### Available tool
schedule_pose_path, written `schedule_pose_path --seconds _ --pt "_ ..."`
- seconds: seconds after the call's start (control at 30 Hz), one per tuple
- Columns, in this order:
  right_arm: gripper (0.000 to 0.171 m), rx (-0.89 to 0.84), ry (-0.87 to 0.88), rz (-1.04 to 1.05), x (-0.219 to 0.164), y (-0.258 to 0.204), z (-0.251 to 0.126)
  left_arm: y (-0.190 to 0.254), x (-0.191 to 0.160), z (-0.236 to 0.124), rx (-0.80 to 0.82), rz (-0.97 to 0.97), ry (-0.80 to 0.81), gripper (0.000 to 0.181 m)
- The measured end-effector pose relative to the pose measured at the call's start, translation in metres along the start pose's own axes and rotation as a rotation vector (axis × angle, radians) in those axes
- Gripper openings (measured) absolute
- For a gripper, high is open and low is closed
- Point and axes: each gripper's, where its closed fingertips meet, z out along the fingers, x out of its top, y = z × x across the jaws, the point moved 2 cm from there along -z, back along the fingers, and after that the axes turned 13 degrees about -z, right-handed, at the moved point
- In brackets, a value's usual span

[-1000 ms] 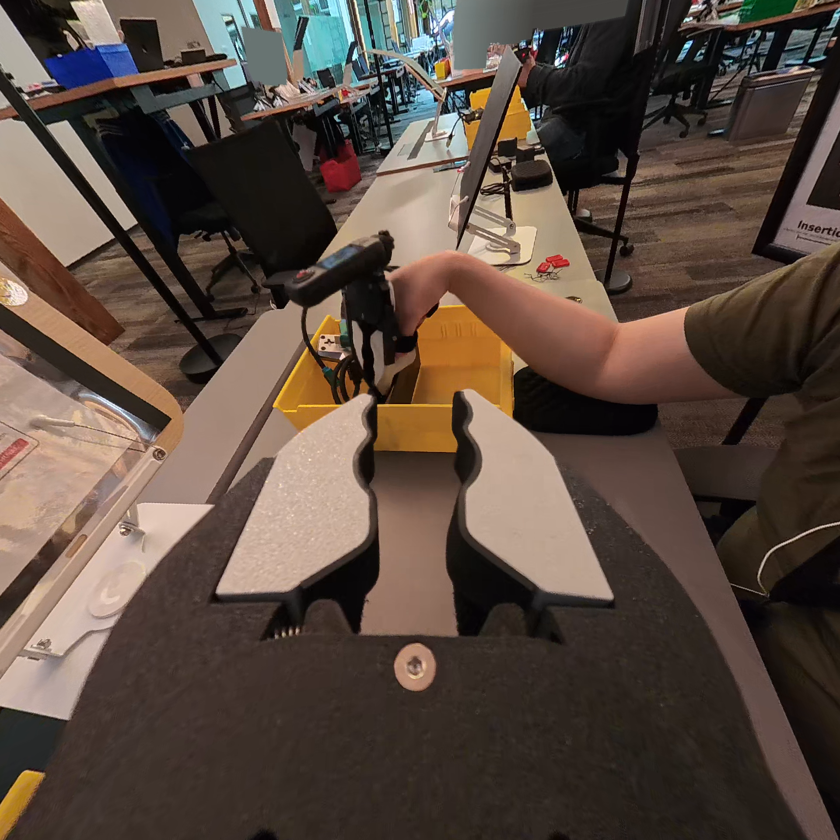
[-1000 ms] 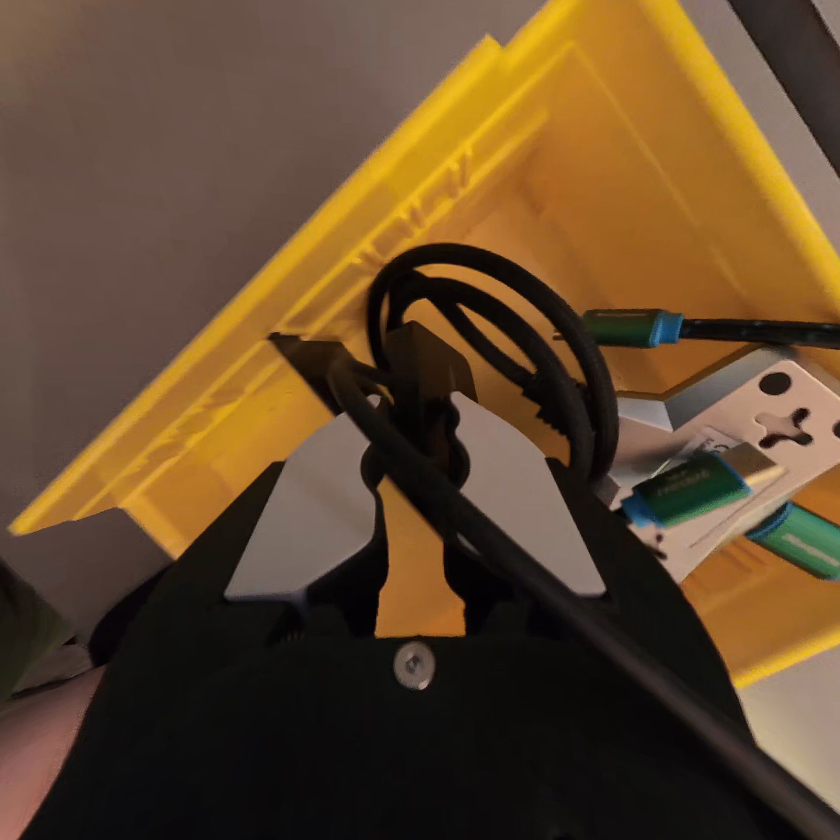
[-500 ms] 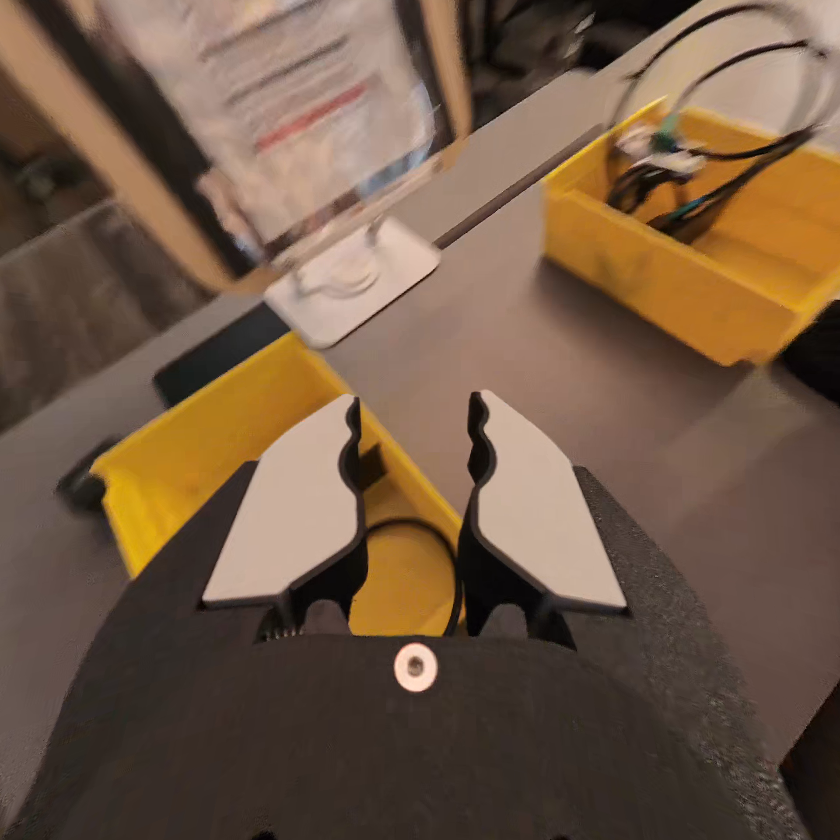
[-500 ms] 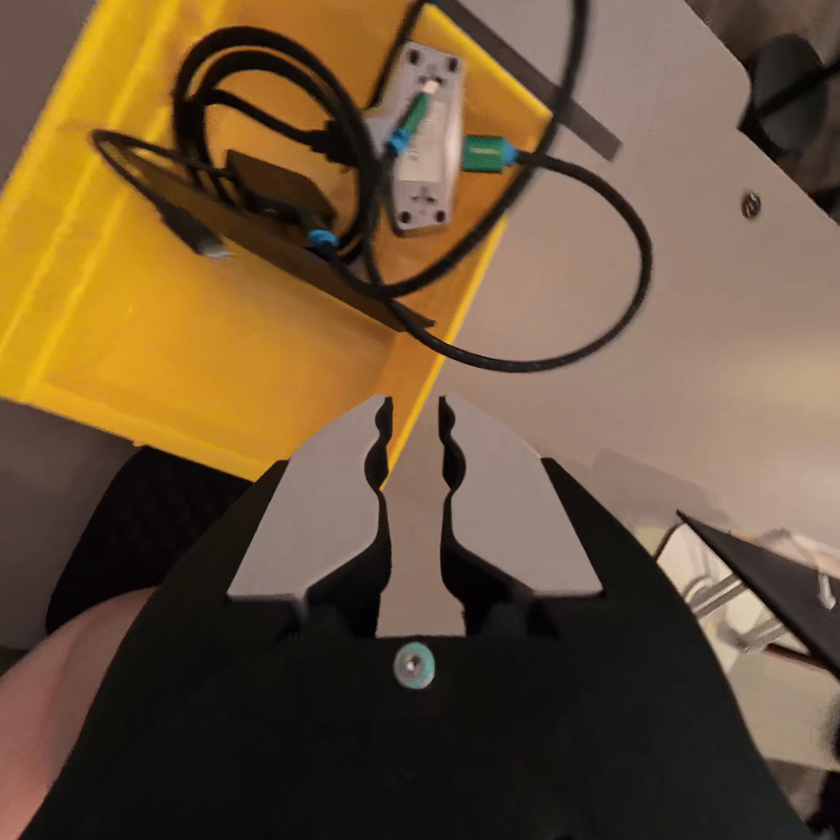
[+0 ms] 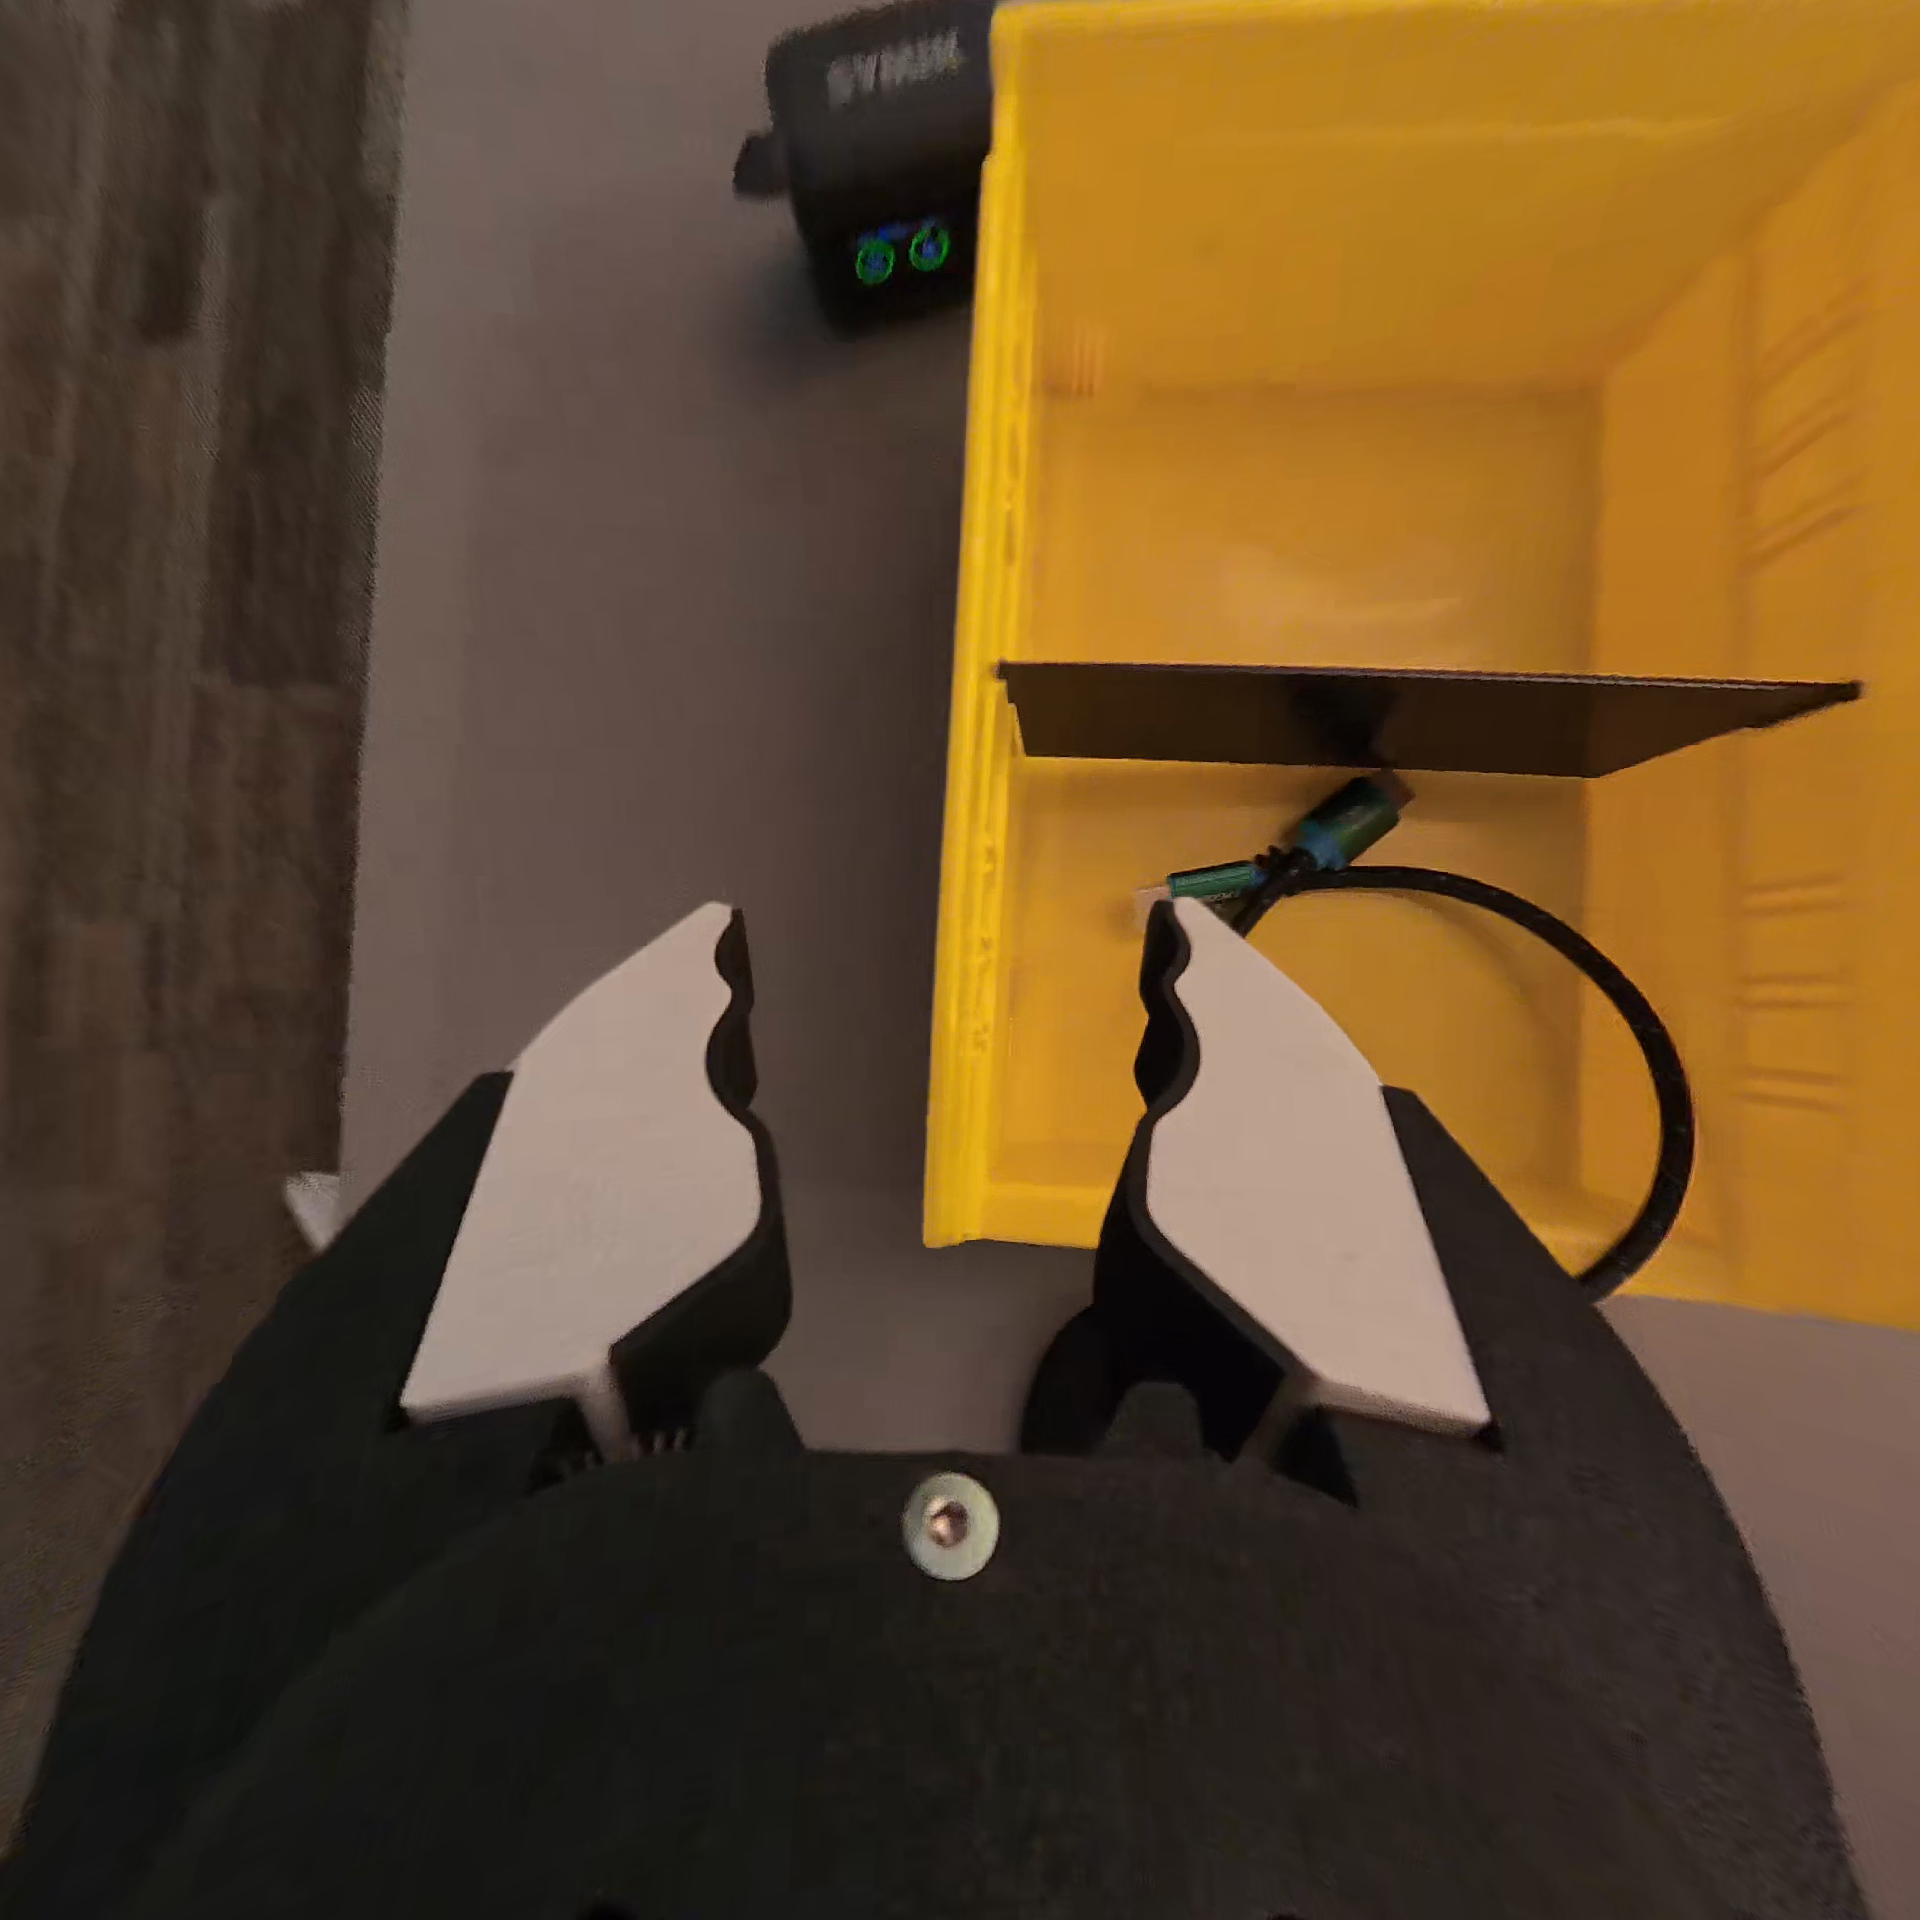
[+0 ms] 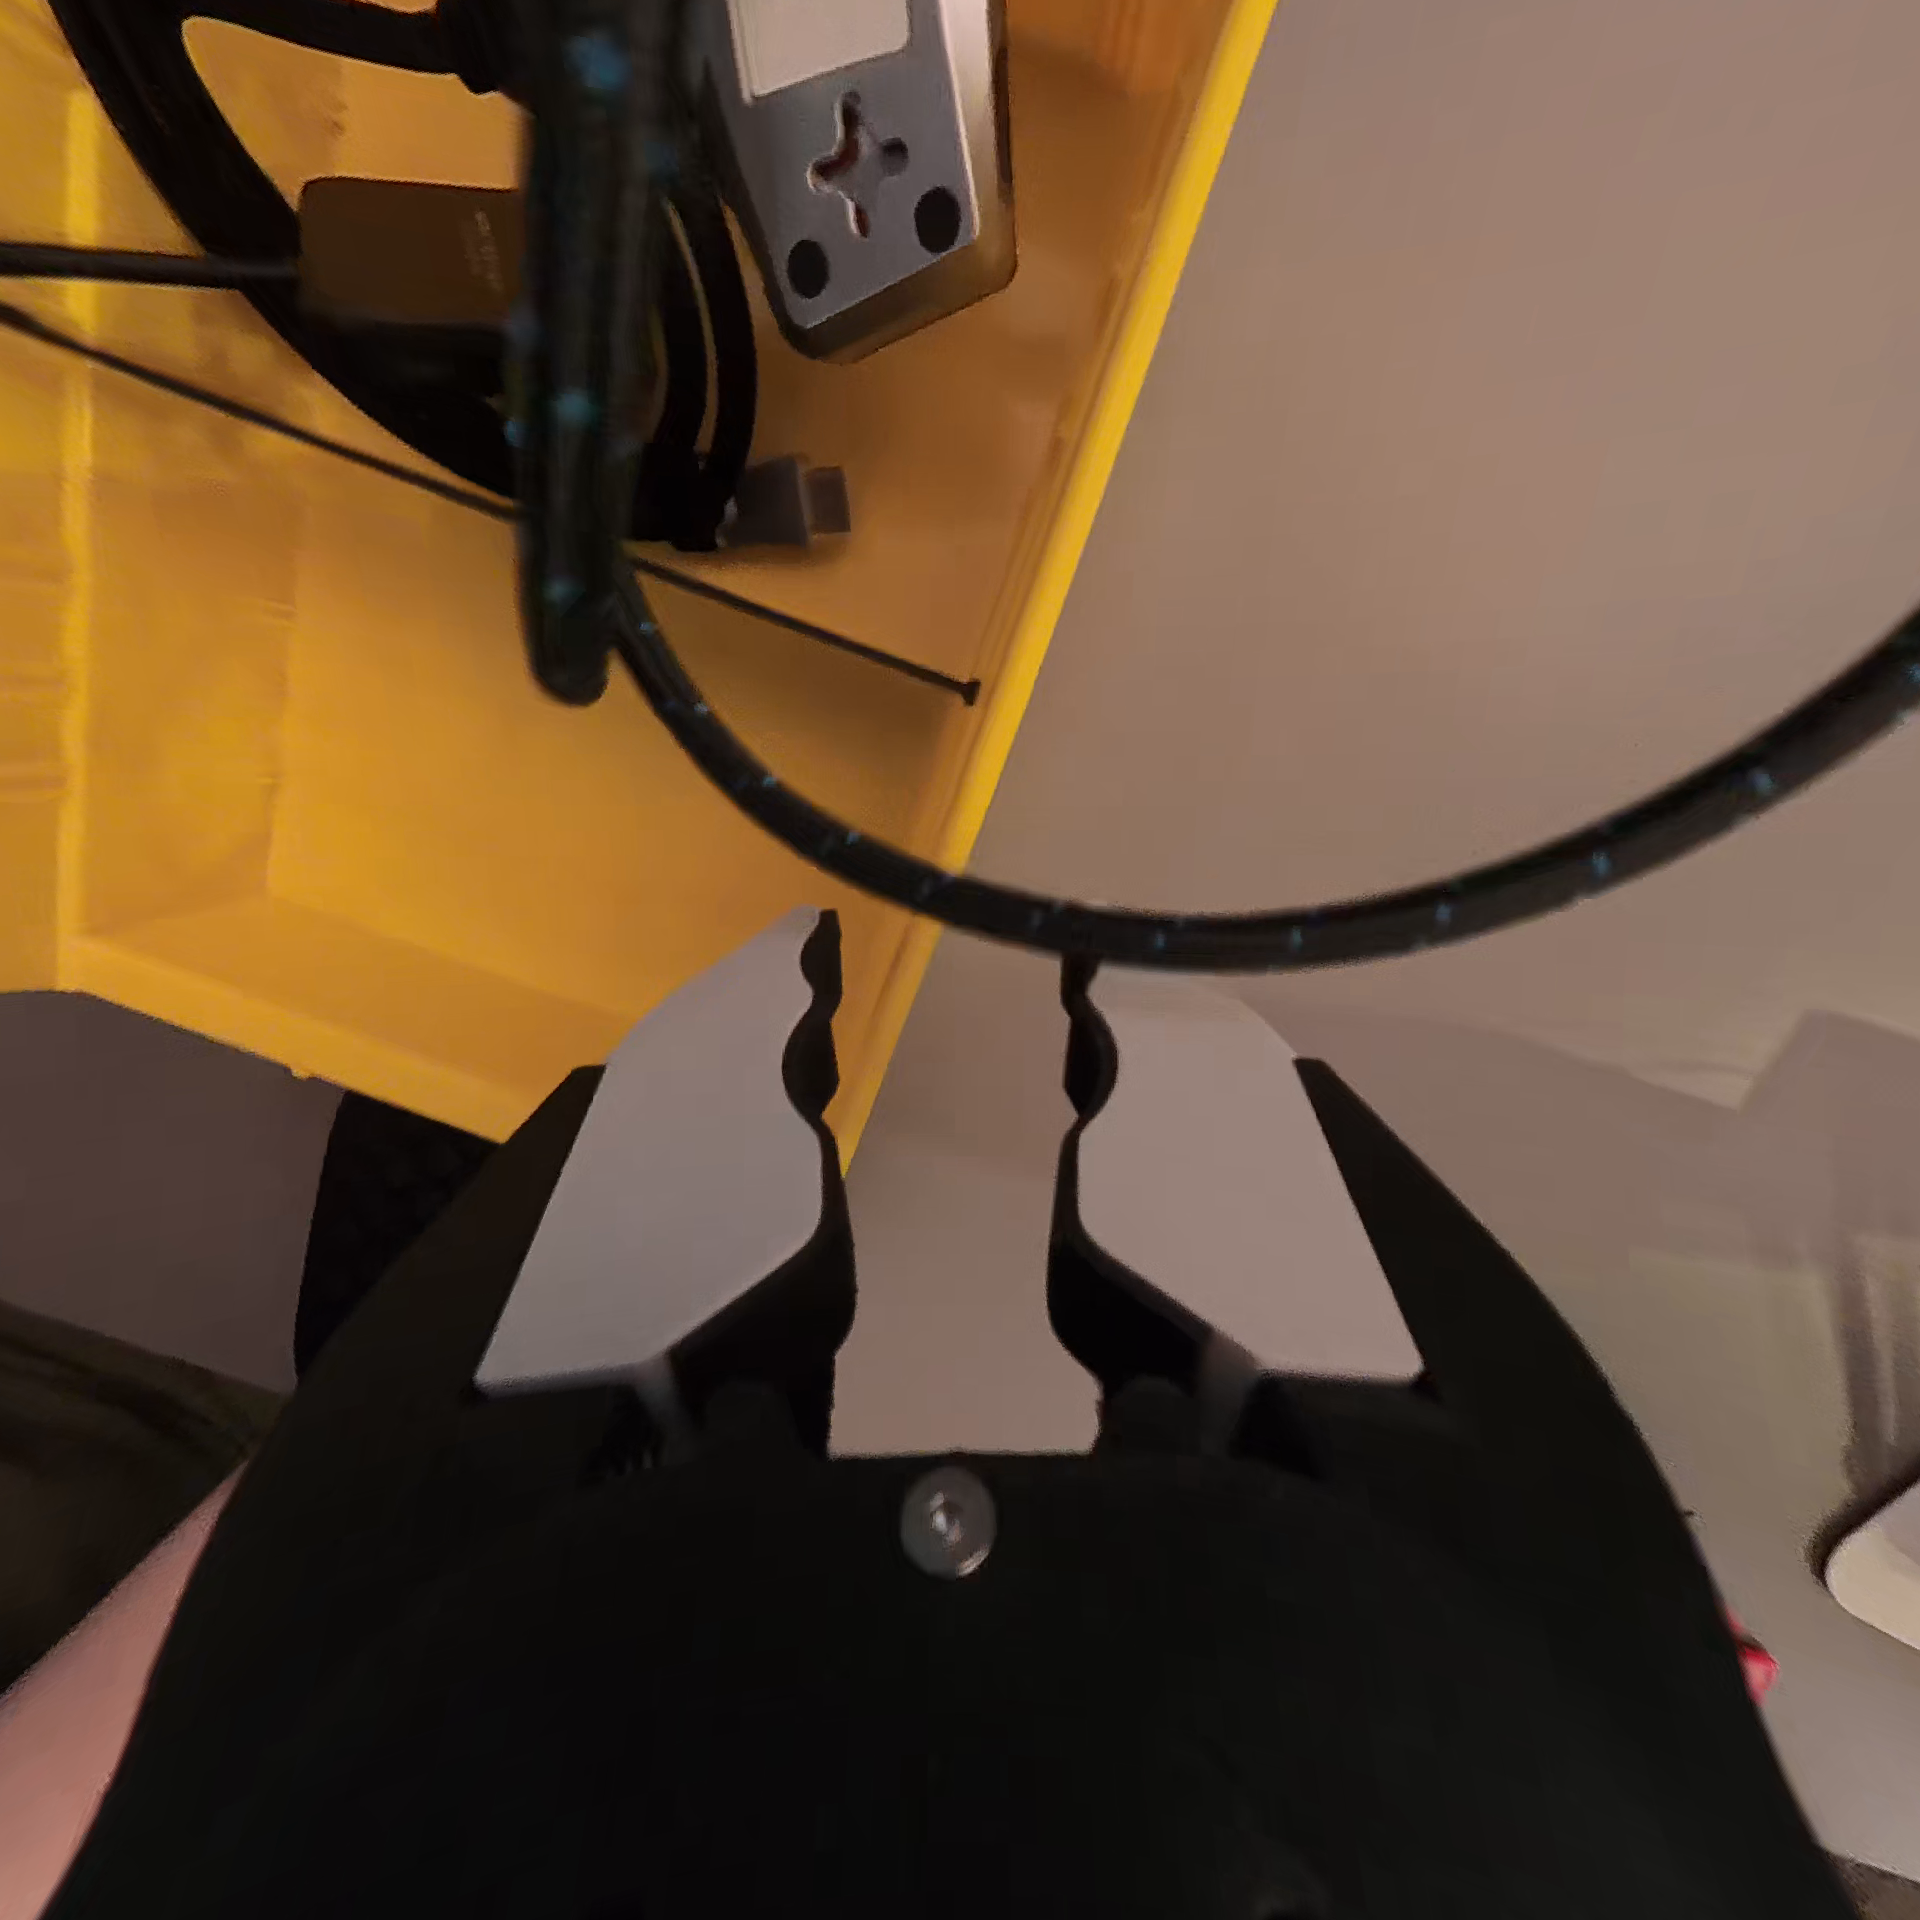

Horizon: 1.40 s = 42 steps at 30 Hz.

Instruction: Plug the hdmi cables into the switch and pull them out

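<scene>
In the left wrist view, my left gripper (image 5: 940, 914) is open and empty, above the grey table at the left wall of a yellow bin (image 5: 977, 727). A black braided HDMI cable (image 5: 1621, 997) with green plugs (image 5: 1351, 826) lies in the bin's near part, below a black divider (image 5: 1455, 717). In the right wrist view, my right gripper (image 6: 948, 945) is open and empty over the right rim of another yellow bin (image 6: 1081, 540). This bin holds the grey switch (image 6: 862, 177), a bundle of black cables (image 6: 582, 416) and a dark plug (image 6: 790, 504). One braided cable (image 6: 1351, 914) loops out over the table just past my fingertips.
A black device with green lights (image 5: 883, 208) stands on the table beside the left bin. Wood-pattern floor (image 5: 156, 520) lies beyond the table edge on the left. A black pad (image 6: 384, 1174) sits near the right bin. A white object (image 6: 1881, 1569) is at the lower right.
The right gripper let go of the cable in the bin, drew back and opened wider. The left gripper swung down over the nearer yellow bin and opened wider.
</scene>
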Motion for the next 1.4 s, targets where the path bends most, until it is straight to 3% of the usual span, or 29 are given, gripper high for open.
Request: schedule_pose_path --seconds 0.1,0.23,0.3,0.43,0.47,0.63,0.87,1.2,1.4 --pt "0.029 0.047 -0.064 0.060 -0.001 0.003 0.017 0.004 -0.010 0.024 -0.102 -0.068 -0.111 0.071" --pt "0.011 0.195 -0.104 0.125 0.001 -0.006 0.032 0.000 -0.023 0.050 -0.091 -0.092 -0.226 0.067" --pt "0.009 0.176 -0.129 0.126 0.001 -0.006 0.033 0.002 -0.027 0.059 -0.113 -0.097 -0.261 0.061" --pt "0.005 0.096 -0.221 0.120 0.001 -0.006 0.034 0.002 -0.035 0.072 -0.073 -0.062 -0.334 0.007" --pt "0.005 0.083 -0.243 0.131 0.001 -0.007 0.034 0.003 -0.037 0.072 -0.051 -0.018 -0.344 0.005" --pt "0.006 0.122 -0.287 0.105 0.011 -0.028 0.037 0.035 -0.054 0.063 -0.108 0.145 -0.454 0.007" --pt "0.010 0.060 -0.356 0.032 0.039 -0.061 0.047 0.073 -0.079 0.048 -0.048 0.251 -0.649 0.018" --pt "0.021 -0.088 -0.389 -0.136 0.083 -0.112 0.063 0.111 -0.088 0.045 0.057 0.432 -0.715 0.026" --pt "0.023 -0.077 -0.359 -0.197 0.093 -0.124 0.066 0.128 -0.092 0.041 -0.021 0.444 -0.723 0.029"
